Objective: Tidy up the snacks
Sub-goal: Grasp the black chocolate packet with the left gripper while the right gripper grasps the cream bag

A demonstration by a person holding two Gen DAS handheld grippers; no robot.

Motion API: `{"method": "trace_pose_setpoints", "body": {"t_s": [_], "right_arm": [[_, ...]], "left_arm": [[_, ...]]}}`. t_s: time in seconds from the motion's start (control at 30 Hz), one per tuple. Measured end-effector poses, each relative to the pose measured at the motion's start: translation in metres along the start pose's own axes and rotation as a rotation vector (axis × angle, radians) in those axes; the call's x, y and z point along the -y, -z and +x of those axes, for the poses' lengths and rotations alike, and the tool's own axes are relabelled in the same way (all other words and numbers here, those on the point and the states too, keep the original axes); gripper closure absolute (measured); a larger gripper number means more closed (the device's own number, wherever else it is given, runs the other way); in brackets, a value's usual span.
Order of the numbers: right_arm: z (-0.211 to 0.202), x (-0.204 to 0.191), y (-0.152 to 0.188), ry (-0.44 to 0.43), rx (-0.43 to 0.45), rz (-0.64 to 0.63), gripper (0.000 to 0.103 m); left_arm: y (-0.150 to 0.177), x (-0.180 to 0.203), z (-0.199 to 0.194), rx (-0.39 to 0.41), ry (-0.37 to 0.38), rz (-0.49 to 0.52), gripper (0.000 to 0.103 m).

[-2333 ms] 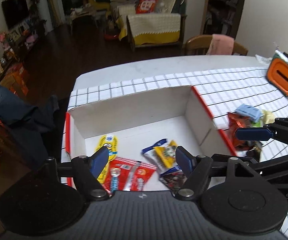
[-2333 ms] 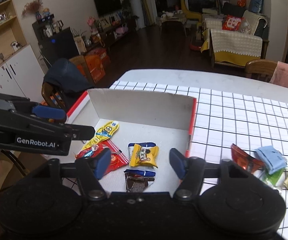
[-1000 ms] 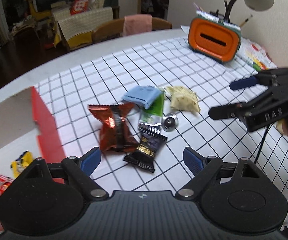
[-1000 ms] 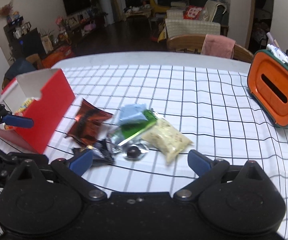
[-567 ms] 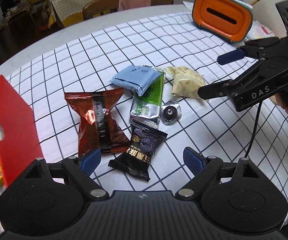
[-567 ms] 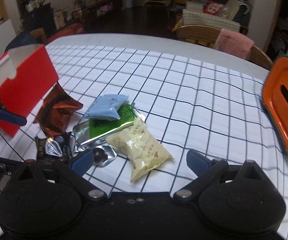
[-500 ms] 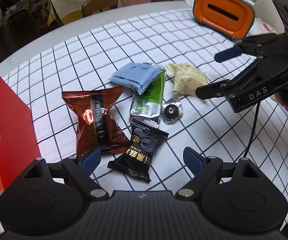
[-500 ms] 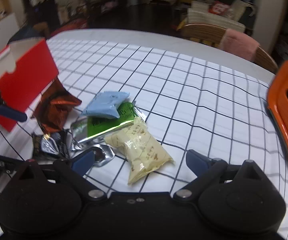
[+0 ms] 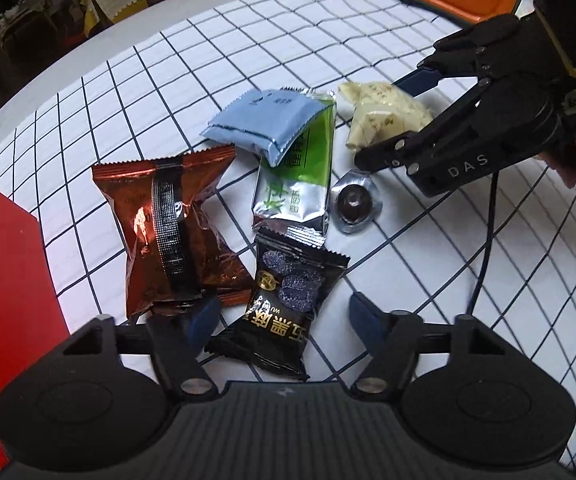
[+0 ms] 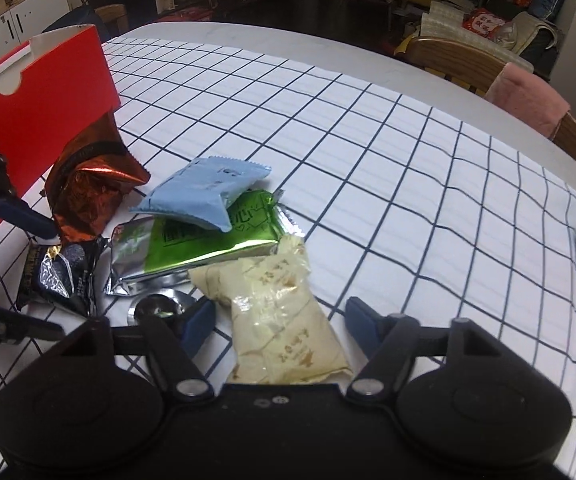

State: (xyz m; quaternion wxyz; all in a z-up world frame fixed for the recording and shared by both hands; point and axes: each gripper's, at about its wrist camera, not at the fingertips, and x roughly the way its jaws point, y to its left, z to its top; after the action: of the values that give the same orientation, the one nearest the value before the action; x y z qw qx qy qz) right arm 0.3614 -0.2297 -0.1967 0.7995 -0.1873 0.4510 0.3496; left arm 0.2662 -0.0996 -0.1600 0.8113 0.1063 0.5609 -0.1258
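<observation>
Checked cloth covers the table [image 10: 407, 184], and on it the loose snacks lie in one overlapping heap. Nearest, the left gripper [image 9: 284, 320] stands wide over the black packet [image 9: 284, 304], its left finger almost touching the brown foil bag [image 9: 172, 232]; I'd worry that finger catches the bag and drags it along. The right gripper [image 10: 280, 324] is likewise wide, straddling the cream packet [image 10: 284, 320], with the small foil-wrapped chocolate [image 10: 156, 308] just beside one finger, easy to knock away. Beyond, the blue packet [image 10: 204, 192] rests on the green one [image 10: 208, 236], so lifting the lower would tip the upper. Farthest left, the red box [image 10: 40, 108] waits.
</observation>
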Motion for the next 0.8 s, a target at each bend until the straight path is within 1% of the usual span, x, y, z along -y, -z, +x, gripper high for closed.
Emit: {"method": "trace_pose_setpoints", "body": {"t_s": [0.03, 0.07, 0.1, 0.13, 0.2, 0.27, 0.3, 0.4, 0.5, 0.63, 0.8], "right_arm": [[0.000, -0.001, 0.001, 0.004, 0.007, -0.002, 0.040], [-0.001, -0.002, 0.001, 0.002, 0.011, -0.003, 0.042], [-0.003, -0.002, 0.002, -0.001, 0.016, -0.002, 0.046], [-0.004, -0.003, 0.002, -0.001, 0.018, 0.000, 0.051], [-0.006, -0.003, 0.004, 0.004, 0.025, 0.005, 0.058], [-0.009, -0.003, 0.006, -0.001, 0.030, 0.017, 0.061], [-0.011, -0.003, 0.007, 0.001, 0.033, 0.024, 0.062], [-0.015, -0.003, 0.010, 0.018, 0.039, 0.047, 0.066], [-0.021, -0.003, 0.014, 0.036, 0.044, 0.090, 0.068], [-0.035, -0.009, 0.021, 0.025, 0.063, 0.132, 0.068], [-0.052, -0.024, 0.027, 0.039, 0.059, 0.152, 0.068]], "left_arm": [[0.000, 0.000, 0.001, -0.004, -0.002, 0.001, 0.041], [0.000, 0.001, 0.002, -0.006, -0.003, -0.001, 0.043], [0.000, 0.001, 0.003, -0.008, 0.000, -0.002, 0.046], [0.000, 0.001, 0.003, -0.009, 0.002, -0.003, 0.051], [0.000, 0.002, 0.004, -0.009, 0.000, 0.000, 0.058], [0.000, 0.003, 0.003, -0.009, 0.001, -0.002, 0.063], [0.000, 0.003, 0.003, -0.008, 0.001, -0.003, 0.067], [0.002, 0.004, 0.000, -0.003, -0.005, -0.011, 0.069], [0.003, 0.002, -0.002, -0.003, 0.009, -0.034, 0.070], [0.008, 0.002, -0.010, 0.016, 0.015, -0.053, 0.070], [0.016, 0.000, -0.025, 0.034, 0.023, -0.087, 0.070]]}}
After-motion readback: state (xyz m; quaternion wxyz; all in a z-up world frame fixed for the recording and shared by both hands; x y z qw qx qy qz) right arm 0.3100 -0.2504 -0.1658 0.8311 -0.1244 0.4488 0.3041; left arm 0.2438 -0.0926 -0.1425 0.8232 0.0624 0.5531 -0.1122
